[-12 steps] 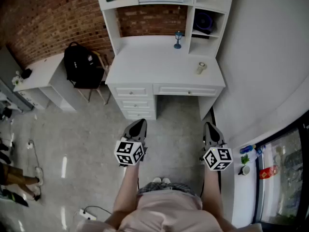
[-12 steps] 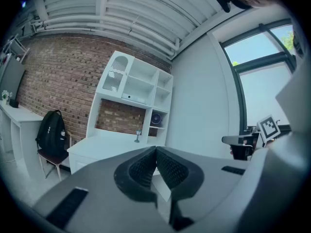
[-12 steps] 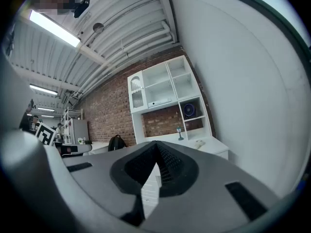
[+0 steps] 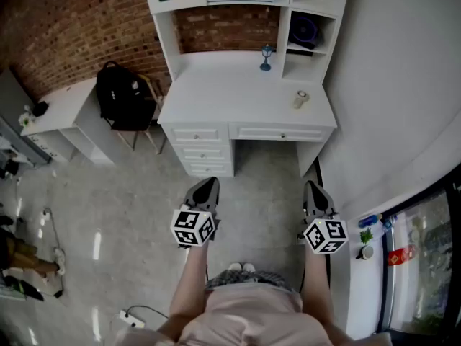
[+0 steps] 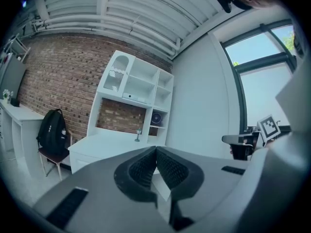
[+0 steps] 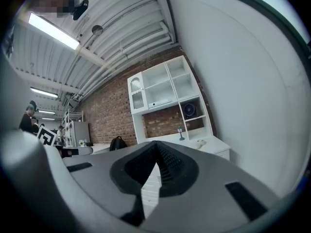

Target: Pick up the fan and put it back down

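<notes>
A small dark blue fan (image 4: 305,32) stands in the right-hand cubby of the white desk hutch (image 4: 245,6); it also shows as the fan (image 5: 156,118) and the fan (image 6: 189,110) in the two gripper views. I stand on the floor well back from the desk (image 4: 245,99). My left gripper (image 4: 207,188) and right gripper (image 4: 312,191) are held level side by side, pointing at the desk. Both are shut, tips meeting, with nothing between them.
On the desktop stand a small blue lamp figure (image 4: 266,58) and a tape roll (image 4: 300,100). A chair with a black backpack (image 4: 121,96) sits left of the desk, beside a low white table (image 4: 57,114). A white wall (image 4: 389,85) runs along the right.
</notes>
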### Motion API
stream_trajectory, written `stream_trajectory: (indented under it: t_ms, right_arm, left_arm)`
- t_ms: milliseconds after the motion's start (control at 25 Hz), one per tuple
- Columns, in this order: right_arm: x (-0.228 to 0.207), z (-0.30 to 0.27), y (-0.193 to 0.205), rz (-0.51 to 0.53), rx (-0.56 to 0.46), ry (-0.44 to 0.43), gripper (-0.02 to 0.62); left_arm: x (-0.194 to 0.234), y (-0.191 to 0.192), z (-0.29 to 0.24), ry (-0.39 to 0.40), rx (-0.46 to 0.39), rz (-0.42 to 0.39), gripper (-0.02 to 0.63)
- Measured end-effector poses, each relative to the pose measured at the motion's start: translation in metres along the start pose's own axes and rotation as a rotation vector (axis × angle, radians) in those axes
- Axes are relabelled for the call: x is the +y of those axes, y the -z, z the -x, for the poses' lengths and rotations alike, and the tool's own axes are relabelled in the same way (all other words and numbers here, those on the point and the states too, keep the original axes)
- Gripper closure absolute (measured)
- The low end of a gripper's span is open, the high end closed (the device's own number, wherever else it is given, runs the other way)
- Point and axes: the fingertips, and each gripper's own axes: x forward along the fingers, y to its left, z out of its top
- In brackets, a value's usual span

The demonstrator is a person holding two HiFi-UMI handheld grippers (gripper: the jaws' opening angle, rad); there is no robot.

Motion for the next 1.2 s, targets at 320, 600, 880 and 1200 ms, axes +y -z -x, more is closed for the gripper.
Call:
stream_trajectory:
  t_ms: [320, 600, 880, 1200]
  right_arm:
    - [0.001, 0.002, 0.006, 0.020, 0.008, 0.022, 0.580]
    - [0.027, -0.005, 0.000, 0.048, 0.006, -0.052, 0.456]
    - [0.045, -0.008, -0.014, 0.040, -0.065, -0.102, 0.218]
    - [0.045, -0.009, -0.006, -0.006, -0.070, -0.057, 0.138]
  left_arm:
    - [0.001, 0.005, 0.001, 0.005, 0.014, 0.006, 0.578]
    - [0.010, 0.007, 0.004, 0.009, 0.023, 0.014, 0.578]
    - [0.019, 0.007, 0.004, 0.021, 0.034, 0.018, 0.578]
    - [0.033, 0.009, 0.006, 0.044, 0.039, 0.019, 0.578]
